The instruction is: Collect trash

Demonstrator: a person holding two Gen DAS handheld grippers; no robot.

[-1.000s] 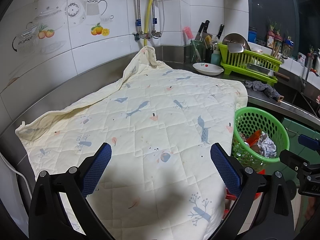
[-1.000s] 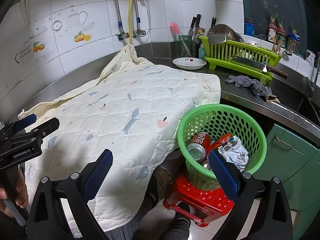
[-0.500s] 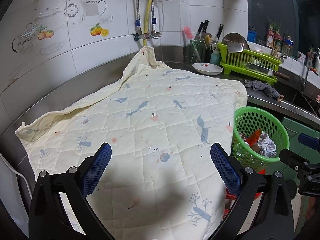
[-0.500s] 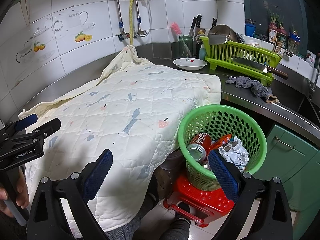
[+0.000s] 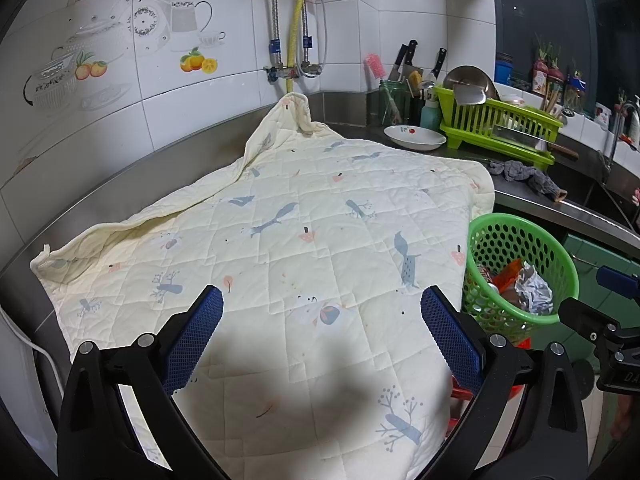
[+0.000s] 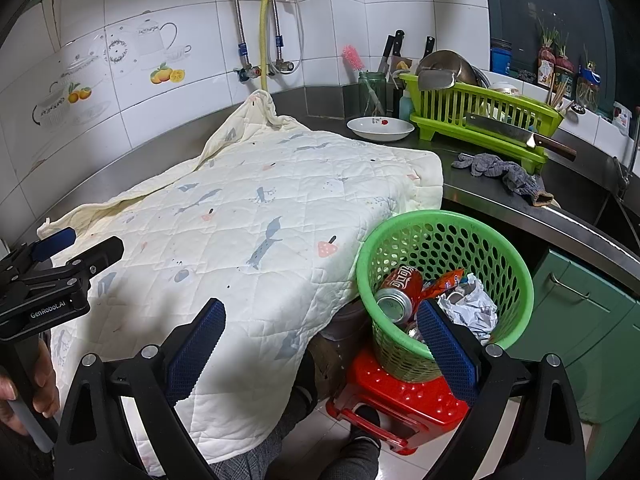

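Quilted cloth point(image 5: 304, 240), perforated plastic basket point(image 6: 444, 224), glossy wall tiles point(image 5: 360, 20).

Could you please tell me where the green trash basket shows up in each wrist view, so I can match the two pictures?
Left wrist view: the green trash basket is at the right edge, beside the quilt.
Right wrist view: the basket is right of centre, on a red stool.
Shared landmark: the white dish on the counter.
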